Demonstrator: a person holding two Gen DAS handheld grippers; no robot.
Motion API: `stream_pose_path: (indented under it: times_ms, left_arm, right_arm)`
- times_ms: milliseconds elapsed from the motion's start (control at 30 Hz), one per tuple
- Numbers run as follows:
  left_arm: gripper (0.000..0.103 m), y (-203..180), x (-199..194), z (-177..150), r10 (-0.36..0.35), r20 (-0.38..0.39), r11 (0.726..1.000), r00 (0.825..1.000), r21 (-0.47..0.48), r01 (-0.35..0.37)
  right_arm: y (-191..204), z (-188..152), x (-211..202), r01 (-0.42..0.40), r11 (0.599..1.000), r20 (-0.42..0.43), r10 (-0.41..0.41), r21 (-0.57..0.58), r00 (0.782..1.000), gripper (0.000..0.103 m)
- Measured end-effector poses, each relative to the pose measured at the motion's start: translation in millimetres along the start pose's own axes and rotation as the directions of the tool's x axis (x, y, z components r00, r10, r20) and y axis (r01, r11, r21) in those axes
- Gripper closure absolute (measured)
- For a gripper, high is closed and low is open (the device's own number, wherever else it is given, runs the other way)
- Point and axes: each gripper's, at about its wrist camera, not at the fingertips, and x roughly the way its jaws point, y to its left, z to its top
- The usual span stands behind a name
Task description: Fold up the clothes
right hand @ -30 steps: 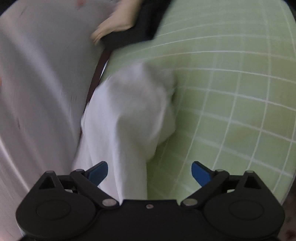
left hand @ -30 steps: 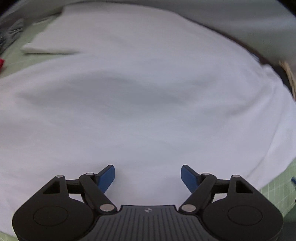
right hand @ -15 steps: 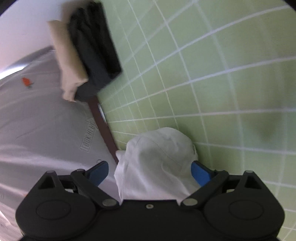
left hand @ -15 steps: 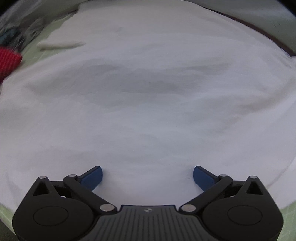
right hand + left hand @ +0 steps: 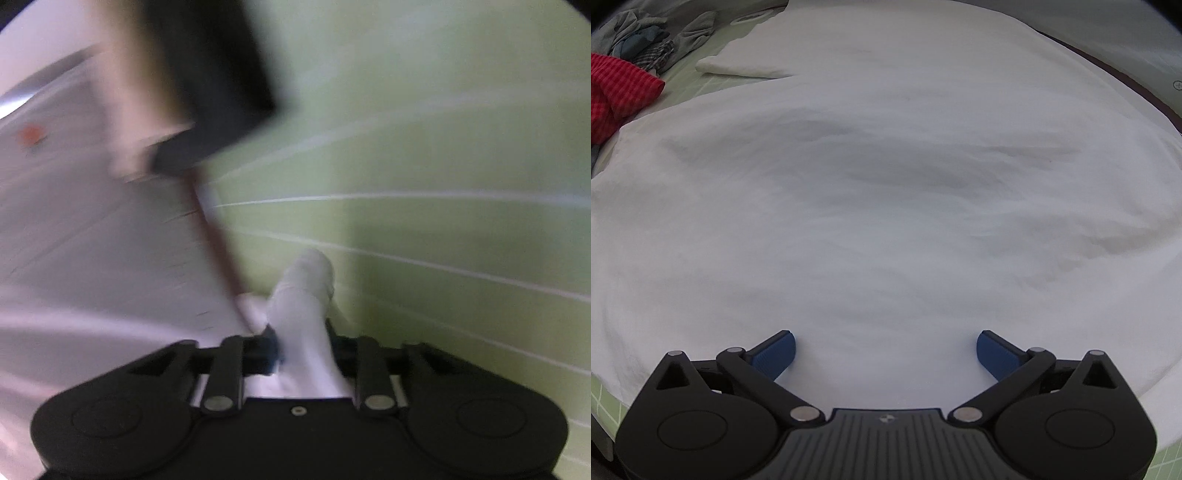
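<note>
Since half a second ago, the right gripper point(image 5: 301, 354) has closed: its fingers stood wide around a bunched white fold then, and now pinch it. The left gripper point(image 5: 885, 350) has barely shifted; its fingers remain spread apart, holding nothing, just above the cloth.

The wide white cotton garment point(image 5: 886, 192) lies spread flat over the green grid-lined table point(image 5: 443, 147), with shallow wrinkles across its middle. A sleeve-like flap point(image 5: 746, 64) lies at its far left edge. In the right wrist view, a narrow tongue of the same white fabric point(image 5: 306, 291) rises between the closed fingers, near the dark brown table edge point(image 5: 218, 247). Judged from this, the pinch secures an edge or corner so it can be carried over the body as a fold, while the left gripper is positioned to pin or smooth the panel.

Beyond the garment, a red checked cloth point(image 5: 617, 92) and a heap of grey and blue clothes point(image 5: 653, 40) sit at the far left. A blurred stack of dark and beige folded items point(image 5: 192, 92) rests near the table edge in the right wrist view.
</note>
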Motion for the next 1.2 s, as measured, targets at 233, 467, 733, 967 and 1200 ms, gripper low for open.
stream_pose_path:
  times_ms: [233,467,733,967,1200]
  left_arm:
    - [0.0,-8,-1,-4,-0.01,0.013,0.999,1.0,0.031,0.009]
    - [0.0,-4,1,-3,-0.013,0.01,0.999,1.0,0.036,0.013]
    - [0.0,-4,-3,-4,-0.015,-0.005,0.999,1.0,0.041,0.015]
    - [0.0,3,1,-1,-0.017,0.008,0.999,1.0,0.041,0.016]
    - [0.0,2,2,-4,-0.017,0.025,0.999,1.0,0.038,0.016]
  right_arm:
    - [70,-51,-57,-0.389,0.825,-0.099,0.383,-0.411,0.918,0.085]
    - [-2,-10,-96,0.184,0.919,0.172,-0.13,-0.35,0.977,0.075]
    - [-14,7,-109,0.16,0.95,0.244,-0.095,-0.266,0.965,0.031]
    - [-1,4,-77,0.188,0.903,0.194,-0.12,-0.385,0.974,0.08]
    - [26,-27,-129,-0.053,0.857,0.153,0.152,-0.513,0.976,0.083]
